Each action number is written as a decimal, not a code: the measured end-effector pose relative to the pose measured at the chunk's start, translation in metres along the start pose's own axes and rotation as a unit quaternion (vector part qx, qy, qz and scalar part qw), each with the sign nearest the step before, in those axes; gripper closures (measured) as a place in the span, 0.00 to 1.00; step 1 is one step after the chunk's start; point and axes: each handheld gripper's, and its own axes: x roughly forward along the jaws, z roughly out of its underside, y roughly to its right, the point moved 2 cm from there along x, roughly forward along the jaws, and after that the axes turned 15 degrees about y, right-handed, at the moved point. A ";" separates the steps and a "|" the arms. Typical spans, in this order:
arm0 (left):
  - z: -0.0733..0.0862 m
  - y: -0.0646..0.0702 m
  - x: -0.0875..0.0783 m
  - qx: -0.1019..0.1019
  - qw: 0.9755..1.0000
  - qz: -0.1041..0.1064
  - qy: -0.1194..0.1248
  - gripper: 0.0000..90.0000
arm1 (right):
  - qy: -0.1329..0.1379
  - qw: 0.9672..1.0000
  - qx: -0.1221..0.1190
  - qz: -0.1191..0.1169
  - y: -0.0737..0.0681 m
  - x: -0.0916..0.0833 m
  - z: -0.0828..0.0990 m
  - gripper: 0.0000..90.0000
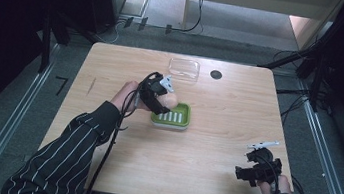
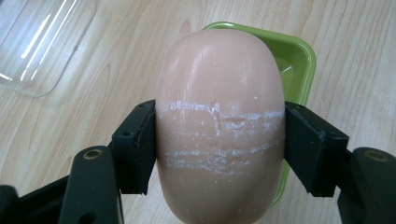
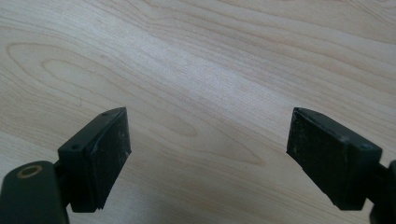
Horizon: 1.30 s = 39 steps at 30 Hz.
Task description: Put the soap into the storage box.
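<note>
The wooden table (image 1: 213,148) has broad bare room around the green dish (image 1: 181,120), which sits near its middle, well in from every edge. A clear plastic lid (image 1: 183,70) lies beyond the dish toward the far edge, apart from it. The left gripper (image 1: 162,95) hangs at the dish's left end, jaws pinching a pale pink oval soap (image 2: 219,126) across its short width, long axis running out along the jaws. The right gripper (image 1: 258,165), jaws spread over bare wood, rests well right of the dish, near the table's near edge
</note>
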 end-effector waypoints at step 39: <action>0.008 0.010 0.037 0.025 0.999 0.021 -0.015 0.37 | 0.001 1.000 -0.001 -0.002 0.000 0.000 0.001 0.16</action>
